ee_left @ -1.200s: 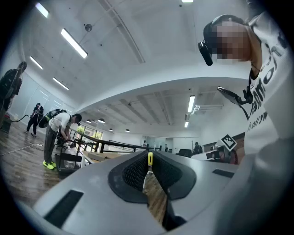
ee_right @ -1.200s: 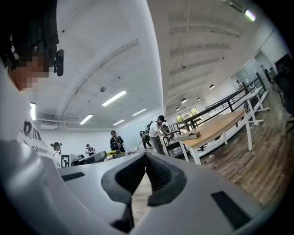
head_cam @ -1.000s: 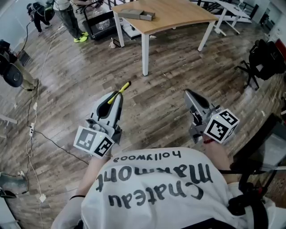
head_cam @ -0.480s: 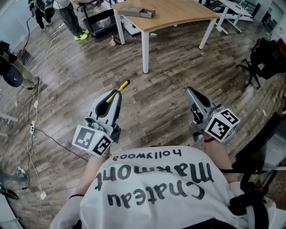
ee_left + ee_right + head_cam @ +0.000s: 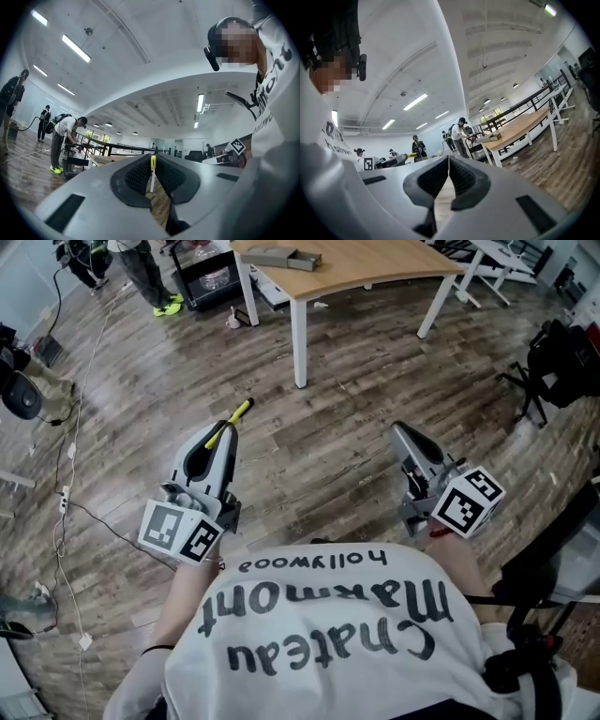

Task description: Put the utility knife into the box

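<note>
A yellow utility knife (image 5: 229, 424) sticks out forward from my left gripper (image 5: 208, 448), which is shut on it over the wooden floor. In the left gripper view the knife (image 5: 153, 162) shows as a thin yellow strip pinched between the dark pads. My right gripper (image 5: 401, 434) is shut with nothing in it, and its pads meet at the tips (image 5: 448, 161). The grey box (image 5: 279, 257) lies with its drawer partly out on the wooden table (image 5: 375, 263) far ahead. The box (image 5: 491, 137) also shows small in the right gripper view.
A white table leg (image 5: 299, 343) stands between me and the box. A person (image 5: 142, 268) stands by a black cart (image 5: 208, 277) at the far left. Cables (image 5: 70, 484) trail over the floor at left. A black chair (image 5: 555, 357) sits at right.
My left gripper with the knife has drifted left and slightly down in the head view. The table has slid toward the top of that view. The right gripper has hardly moved.
</note>
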### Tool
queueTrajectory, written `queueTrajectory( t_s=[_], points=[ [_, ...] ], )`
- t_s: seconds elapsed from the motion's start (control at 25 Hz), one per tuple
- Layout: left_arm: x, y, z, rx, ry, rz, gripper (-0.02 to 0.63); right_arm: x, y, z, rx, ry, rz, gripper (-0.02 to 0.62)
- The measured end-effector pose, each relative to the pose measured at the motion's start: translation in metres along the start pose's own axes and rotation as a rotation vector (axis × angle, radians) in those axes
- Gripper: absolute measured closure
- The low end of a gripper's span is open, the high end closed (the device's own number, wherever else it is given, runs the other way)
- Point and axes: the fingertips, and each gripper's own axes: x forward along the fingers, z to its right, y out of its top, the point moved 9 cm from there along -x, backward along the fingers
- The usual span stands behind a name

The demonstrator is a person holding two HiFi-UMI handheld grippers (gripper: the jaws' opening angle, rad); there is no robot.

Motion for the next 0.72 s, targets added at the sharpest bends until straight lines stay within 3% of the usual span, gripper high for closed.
queueTrajectory(
  t_s=[0.28, 0.48, 0.72],
  points=[
    [0.031, -0.005, 0.014, -0.009, -0.035, 0.033, 0.580, 0.004, -0.008, 0.017, 0.015, 0.018, -0.051, 0.584],
    [0.035, -0.019, 0.021, -0.014, -0.048, 0.005, 0.580, 0.001, -0.022, 0.028, 0.063, 0.013, -0.046, 0.584],
    [0.057, -0.033, -0.008, -0.042, -0.053, -0.009, 0.580, 0.019, -0.024, 0.047, 0.063, -0.032, -0.057, 0.583]
  ],
)
